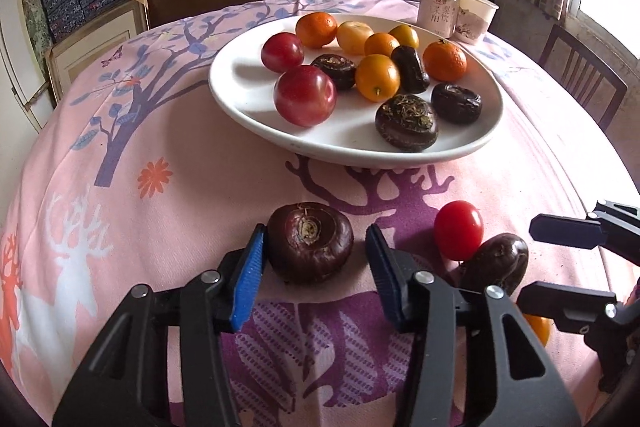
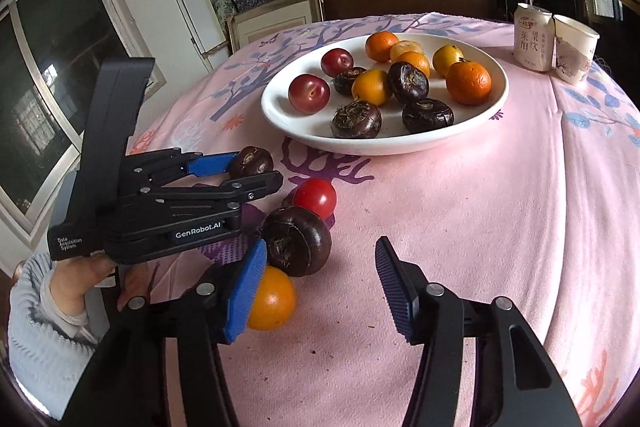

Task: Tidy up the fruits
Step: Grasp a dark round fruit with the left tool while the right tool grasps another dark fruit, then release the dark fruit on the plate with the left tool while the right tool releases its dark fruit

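The left gripper (image 1: 314, 267) has its jaws apart, straddling a dark, glossy water chestnut (image 1: 310, 242) that sits on the tabletop (image 1: 200, 187). The left blue ribbed pad is touching or just beside the chestnut; the right pad stands clear of it. The gripper lies low and level, held from below by the person's left hand (image 2: 96, 273), which is partly hidden by the housing.

The right gripper (image 2: 320, 287) also has its jaws apart, with nothing between them. Its left pad stands just in front of a smooth orange kumquat (image 2: 274, 299), covering one side of it. A second water chestnut (image 2: 296, 241), round and flattened, touches the kumquat, and a shiny red cherry tomato (image 2: 316, 197) lies just behind the chestnut.

Further out, a shallow white plate (image 1: 248, 107) holds matte red plums, pebbled mandarins, yellow-orange kumquats and more rough-topped water chestnuts. Behind the plate stand a pale drink can (image 1: 436, 9) and a paper cup (image 1: 476, 17), touching. The tabletop carries a soft pink cloth printed with trees and deer.
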Demonstrator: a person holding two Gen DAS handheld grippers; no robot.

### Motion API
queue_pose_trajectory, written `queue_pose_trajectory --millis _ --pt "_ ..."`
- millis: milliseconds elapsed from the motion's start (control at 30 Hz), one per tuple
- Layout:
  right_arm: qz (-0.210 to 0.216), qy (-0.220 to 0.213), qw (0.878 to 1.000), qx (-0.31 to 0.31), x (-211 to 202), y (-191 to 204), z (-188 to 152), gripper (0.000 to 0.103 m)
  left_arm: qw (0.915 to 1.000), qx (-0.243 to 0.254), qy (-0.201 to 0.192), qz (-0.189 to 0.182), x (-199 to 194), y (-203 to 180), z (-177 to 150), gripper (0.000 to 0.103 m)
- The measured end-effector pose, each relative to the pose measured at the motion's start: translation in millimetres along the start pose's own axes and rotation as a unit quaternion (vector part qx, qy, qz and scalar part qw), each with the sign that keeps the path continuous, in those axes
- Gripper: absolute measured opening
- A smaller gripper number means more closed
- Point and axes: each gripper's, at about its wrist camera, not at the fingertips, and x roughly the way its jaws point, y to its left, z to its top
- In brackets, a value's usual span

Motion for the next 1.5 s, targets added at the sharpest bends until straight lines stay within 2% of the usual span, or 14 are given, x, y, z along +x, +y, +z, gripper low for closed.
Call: queue_pose_trajectory --millis 67,167,267,400,567,800,933,1067,1300,1500 --pt "0.021 0.009 1.0 0.019 4 -4 2 0.041 0.9999 -0.011 -0.001 -0.002 -1 4 0 0.041" --pt "0.048 0.023 0.997 0.047 12 -9 5 0.037 0.9996 -0.024 -0.001 -0.014 -2 9 1 0.041" --pt "0.08 0.034 0.993 0.074 19 -14 6 0.031 0.9999 -0.016 -0.002 -0.005 -1 5 0 0.041" --pt "0.08 0.024 0.994 0.066 16 -10 6 0.023 0.9998 -0.02 -0.004 -0.009 -2 7 -1 0.041" --pt "0.07 0.011 0.995 0.065 6 -11 4 0.023 0.9995 -0.027 -0.013 -0.011 -7 7 -2 0.041" --pt "0.063 -0.027 0.993 0.096 -14 -32 10 0.022 0.998 -0.021 -0.059 0.002 -36 1 -3 0.041" --pt "0.047 -0.073 0.99 0.108 -36 -44 12 0.022 0.9954 -0.035 -0.086 -0.021 -57 3 12 0.041" --pt "0.008 -0.123 0.986 0.109 -57 -55 22 0.022 0.9942 -0.034 -0.102 -0.008 -64 7 41 0.041" --pt "-0.029 -0.134 0.986 0.094 -53 -67 74 0.022 0.9928 -0.057 -0.106 -0.005 -44 22 90 0.041" --pt "-0.05 -0.117 0.987 0.095 -9 -74 109 0.022 0.9934 -0.08 -0.082 -0.003 -3 38 104 0.041"
